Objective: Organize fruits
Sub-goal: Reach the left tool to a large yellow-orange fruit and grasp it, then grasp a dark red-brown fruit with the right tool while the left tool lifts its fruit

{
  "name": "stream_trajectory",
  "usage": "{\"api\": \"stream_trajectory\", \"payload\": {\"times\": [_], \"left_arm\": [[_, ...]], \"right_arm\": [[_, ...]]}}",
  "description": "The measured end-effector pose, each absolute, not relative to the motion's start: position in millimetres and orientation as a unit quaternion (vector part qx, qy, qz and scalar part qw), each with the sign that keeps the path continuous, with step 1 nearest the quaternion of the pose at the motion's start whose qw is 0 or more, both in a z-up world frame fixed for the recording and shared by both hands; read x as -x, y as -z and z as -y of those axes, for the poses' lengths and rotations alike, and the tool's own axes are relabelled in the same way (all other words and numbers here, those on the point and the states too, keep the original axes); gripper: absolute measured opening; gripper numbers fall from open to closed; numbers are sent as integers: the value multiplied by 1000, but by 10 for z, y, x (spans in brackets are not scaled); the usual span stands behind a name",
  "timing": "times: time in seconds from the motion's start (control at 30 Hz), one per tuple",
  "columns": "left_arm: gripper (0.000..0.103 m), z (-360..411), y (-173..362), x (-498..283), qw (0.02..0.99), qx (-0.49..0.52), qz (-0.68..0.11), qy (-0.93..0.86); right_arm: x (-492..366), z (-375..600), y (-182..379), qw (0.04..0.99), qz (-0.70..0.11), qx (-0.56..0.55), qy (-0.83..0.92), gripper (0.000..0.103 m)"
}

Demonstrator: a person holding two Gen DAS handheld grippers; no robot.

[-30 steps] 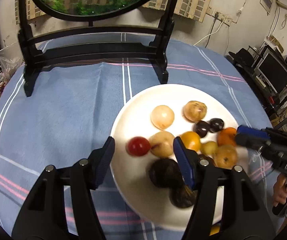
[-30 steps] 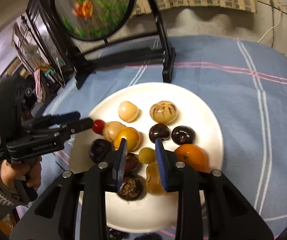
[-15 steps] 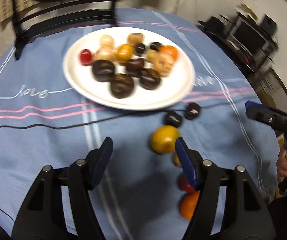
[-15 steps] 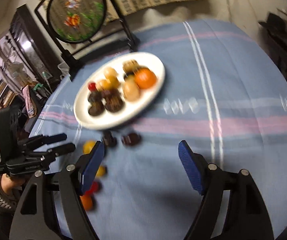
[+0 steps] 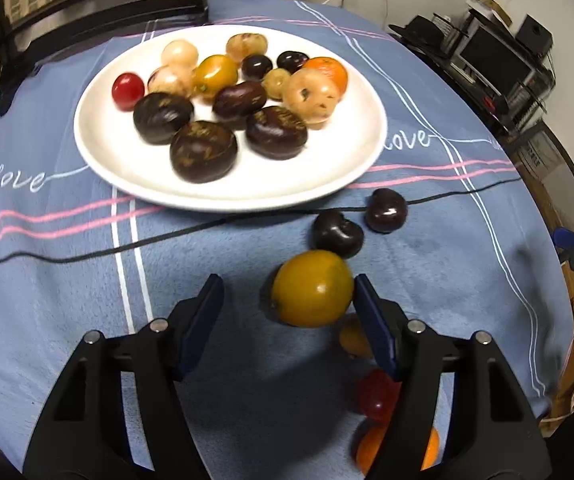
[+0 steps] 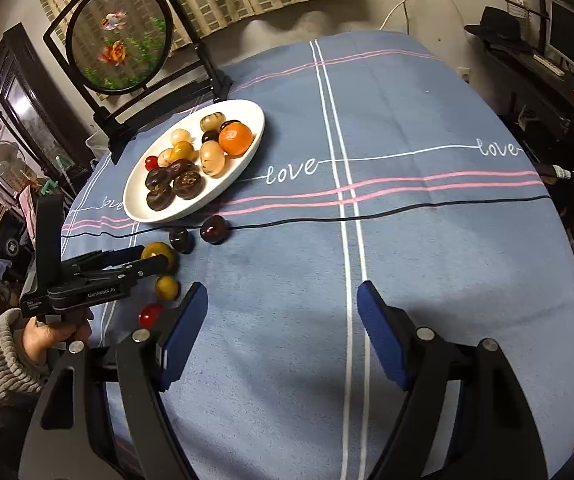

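Fruits split two ways: most on the white plate, a loose cluster on the blue tablecloth near the front-left edge of the table.

Edges/room: right half of the cloth is bare, wide open under the right gripper. Plate sits toward the back left, just in front of a black-framed round screen. A thin black line on the cloth runs across just in front of the plate.

Loose fruit: two dark cherries side by side just off the plate's near rim; a yellow-orange tomato, a smaller yellow fruit, a red cherry tomato and an orange fruit trail toward the table edge.

Plate holds four big dark brown fruits at the front, pale speckled ones, an orange, a yellow tomato, one red cherry tomato and small dark cherries behind, packed close.

Left gripper: fingers moderately apart, yellow-orange tomato between them close to the right pad; contact can't be told, not clamped.

Right gripper: fingers wide, nothing between, over bare cloth. Person's hand in a knit sleeve holds the left gripper.
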State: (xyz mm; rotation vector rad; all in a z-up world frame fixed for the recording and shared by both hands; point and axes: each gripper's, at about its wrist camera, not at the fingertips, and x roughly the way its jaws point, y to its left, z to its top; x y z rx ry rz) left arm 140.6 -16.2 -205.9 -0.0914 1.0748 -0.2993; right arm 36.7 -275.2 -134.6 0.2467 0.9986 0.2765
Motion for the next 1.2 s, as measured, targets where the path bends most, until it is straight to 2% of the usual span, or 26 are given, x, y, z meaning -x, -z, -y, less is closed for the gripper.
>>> {"api": "stream_trajectory", "payload": {"times": [0.07, 0.1, 0.13, 0.37, 0.53, 0.67, 0.77, 0.9, 1.07, 1.2], "left_arm": [[57, 153, 2082, -1397, 849, 47, -506, 145], [45, 150, 2084, -1395, 850, 47, -504, 147], [42, 151, 2089, -1385, 851, 45, -502, 147], [42, -52, 1992, -1220, 857, 63, -494, 133], [41, -385, 1882, -888, 860, 73, -497, 91], [41, -625, 1875, -579, 856, 89, -506, 53], [41, -739, 1878, -406, 854, 99, -510, 30], [41, -808, 1859, -231, 853, 108, -511, 8], [41, -849, 1878, -54, 849, 117, -516, -16], [41, -870, 1875, 27, 848, 119, -516, -26]], "right_arm": [[-387, 2707, 1342, 860, -478, -110, -139, 77], [-397, 2681, 1344, 859, -479, -105, -143, 77], [-414, 2649, 1347, 858, -481, -100, -149, 77], [-533, 2394, 1417, 848, -488, -73, -194, 77], [-723, 1946, 1562, 846, -487, 10, -217, 76], [-944, 1802, 1672, 844, -486, 17, -227, 62], [-1096, 1744, 1750, 840, -489, 21, -233, 55], [-1236, 1661, 1866, 833, -495, 35, -245, 50], [-1350, 1593, 1967, 826, -502, 42, -254, 48], [-1383, 1536, 2011, 823, -499, 46, -267, 31]]}}
